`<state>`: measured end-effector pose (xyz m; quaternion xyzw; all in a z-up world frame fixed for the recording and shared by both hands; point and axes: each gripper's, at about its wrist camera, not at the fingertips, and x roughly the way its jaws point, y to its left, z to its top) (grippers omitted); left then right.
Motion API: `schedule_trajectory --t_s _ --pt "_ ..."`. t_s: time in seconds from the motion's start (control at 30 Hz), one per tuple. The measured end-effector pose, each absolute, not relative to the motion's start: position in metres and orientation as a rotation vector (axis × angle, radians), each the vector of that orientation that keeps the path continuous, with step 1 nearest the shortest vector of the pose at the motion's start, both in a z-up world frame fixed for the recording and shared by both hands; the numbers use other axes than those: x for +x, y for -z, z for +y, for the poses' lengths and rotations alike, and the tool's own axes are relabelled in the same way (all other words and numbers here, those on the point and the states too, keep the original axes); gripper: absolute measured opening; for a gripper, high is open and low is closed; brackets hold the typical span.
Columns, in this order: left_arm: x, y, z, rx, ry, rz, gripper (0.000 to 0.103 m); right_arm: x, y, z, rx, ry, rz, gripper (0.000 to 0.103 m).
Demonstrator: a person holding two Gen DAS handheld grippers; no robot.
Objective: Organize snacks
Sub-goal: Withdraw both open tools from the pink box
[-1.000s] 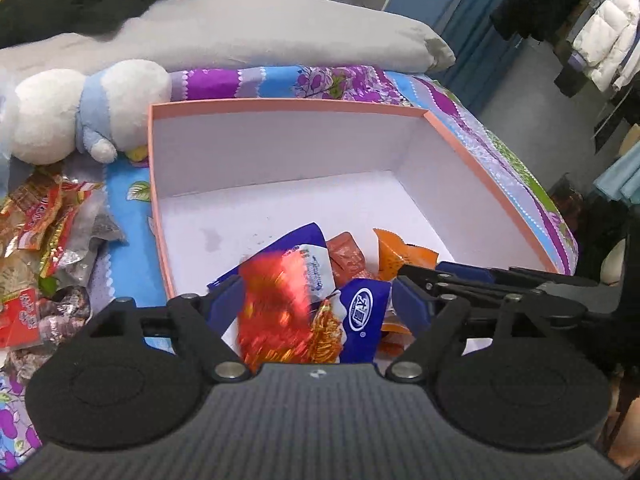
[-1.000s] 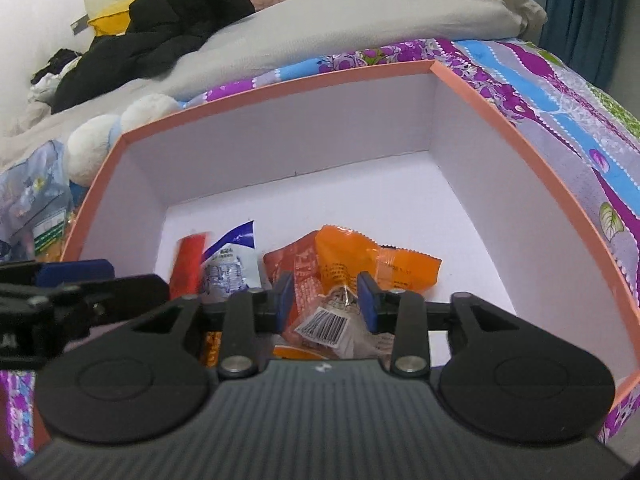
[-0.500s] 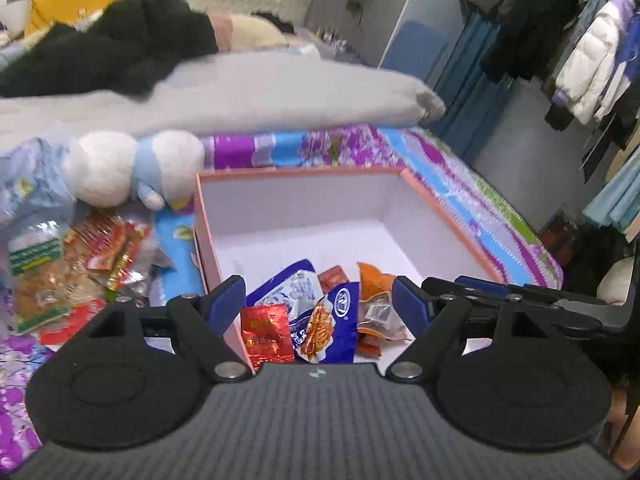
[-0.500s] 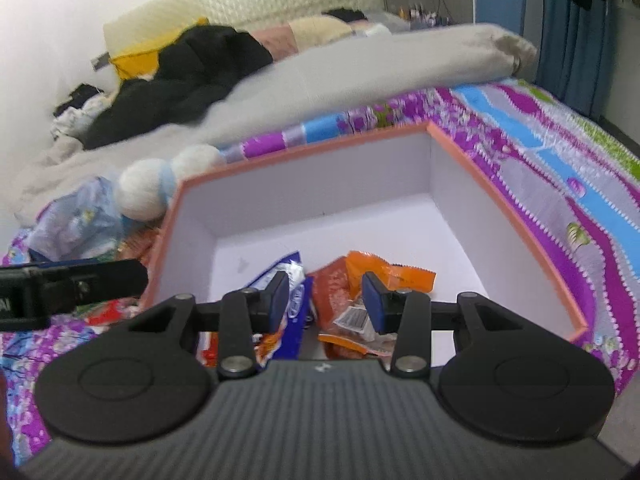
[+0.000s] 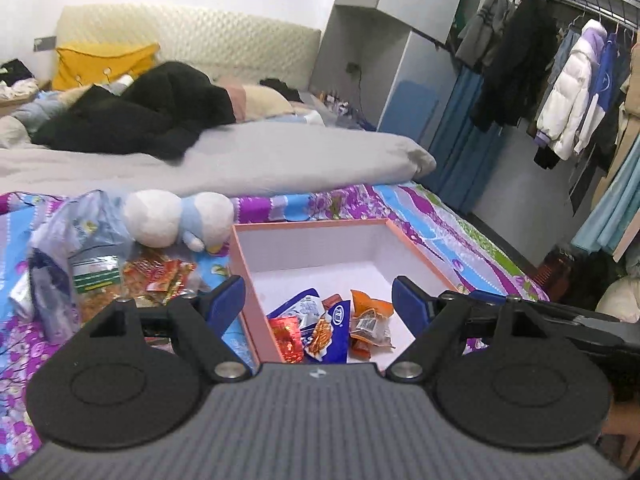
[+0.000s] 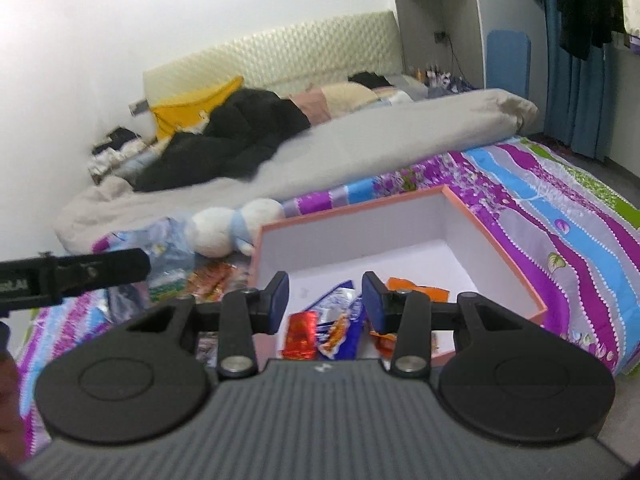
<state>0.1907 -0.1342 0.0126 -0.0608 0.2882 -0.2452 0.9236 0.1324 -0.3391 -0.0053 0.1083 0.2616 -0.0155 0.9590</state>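
Observation:
A shallow box point(image 5: 308, 225) with a peach rim and white inside lies on the bed. At its near end lie a red packet point(image 5: 286, 334), a blue-and-white packet point(image 5: 320, 320) and an orange packet point(image 5: 370, 316). My left gripper point(image 5: 318, 301) hangs open above the near rim, holding nothing. In the right wrist view my right gripper point(image 6: 325, 298) stands open, narrower, over the same box point(image 6: 496, 240), with nothing between its fingers. The red packet point(image 6: 302, 334) and the orange packet point(image 6: 416, 284) lie below it. Each gripper shows in the other's view, the right gripper point(image 5: 480, 295) and the left gripper point(image 6: 136, 266).
Loose snack packets point(image 5: 152, 276) and a crumpled plastic bag point(image 5: 72, 248) lie on the patterned bedspread left of the box. A white-and-blue plush toy point(image 5: 176, 220) rests behind them. A grey duvet point(image 5: 280, 160) crosses the bed beyond. The bed's edge point(image 6: 600, 320) runs right of the box.
Both grippers have drawn back and risen away from the box, which now looks smaller. The red packet, blurred between the left jaws a second ago, lies in the box.

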Motion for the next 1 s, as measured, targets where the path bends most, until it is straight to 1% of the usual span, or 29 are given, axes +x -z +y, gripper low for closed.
schedule_trajectory --t_s 0.27,0.43,0.7,1.0 --pt "0.125 -0.039 -0.1 -0.081 0.458 0.512 0.084 0.089 -0.01 -0.304 0.207 -0.006 0.493 0.043" --pt "0.096 -0.04 -0.079 -0.079 0.436 0.497 0.084 0.063 -0.016 -0.283 0.188 -0.04 0.472 0.043" --pt "0.071 -0.021 -0.05 -0.098 0.372 0.528 0.084 0.036 -0.003 -0.255 0.153 -0.089 0.484 0.043" --pt "0.054 0.012 -0.015 -0.165 0.286 0.579 0.084 0.027 0.015 -0.233 0.168 -0.129 0.526 0.043"
